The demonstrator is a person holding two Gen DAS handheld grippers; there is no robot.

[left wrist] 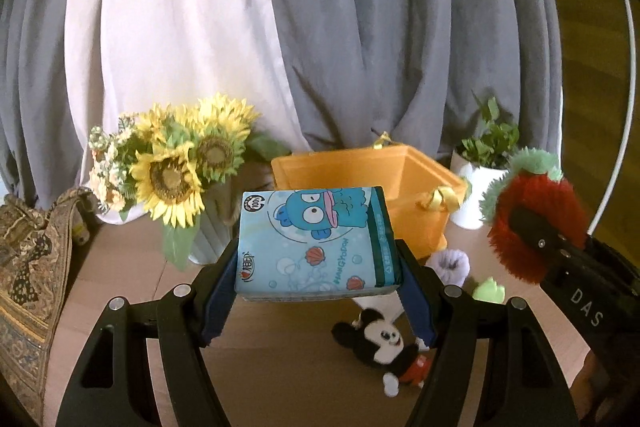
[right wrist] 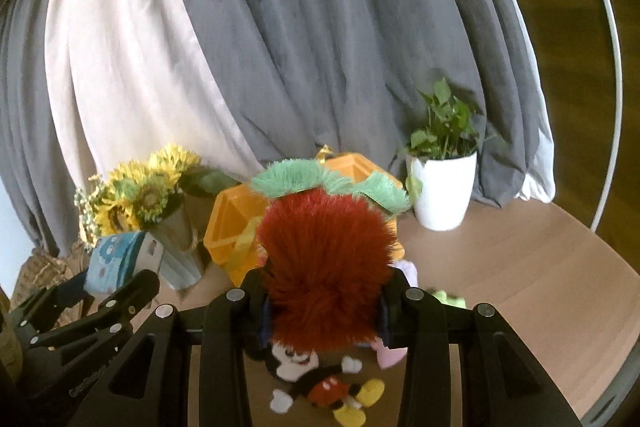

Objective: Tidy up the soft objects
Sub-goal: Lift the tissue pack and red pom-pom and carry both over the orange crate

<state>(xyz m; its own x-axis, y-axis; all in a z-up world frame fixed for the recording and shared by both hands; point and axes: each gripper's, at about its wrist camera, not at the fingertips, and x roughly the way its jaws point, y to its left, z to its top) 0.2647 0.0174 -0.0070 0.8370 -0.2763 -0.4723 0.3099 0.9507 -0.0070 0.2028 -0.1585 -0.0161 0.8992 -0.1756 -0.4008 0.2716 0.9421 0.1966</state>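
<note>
My left gripper (left wrist: 318, 291) is shut on a blue cartoon tissue pack (left wrist: 316, 243) and holds it above the table, in front of the orange box (left wrist: 416, 183). The pack also shows in the right wrist view (right wrist: 120, 261). My right gripper (right wrist: 324, 311) is shut on a furry red plush with a green top (right wrist: 326, 259), held above the table near the box (right wrist: 232, 227); it shows at right in the left wrist view (left wrist: 536, 211). A Mickey plush (left wrist: 384, 345) (right wrist: 316, 383), a lilac plush (left wrist: 450, 265) and a green plush (left wrist: 489, 289) lie on the table.
A sunflower bouquet in a vase (left wrist: 176, 163) (right wrist: 140, 199) stands left of the box. A white potted plant (left wrist: 480, 187) (right wrist: 442, 183) stands to its right. A patterned cloth bag (left wrist: 28, 267) lies at far left. Grey and white curtains hang behind. The round table's edge (right wrist: 600, 367) curves at right.
</note>
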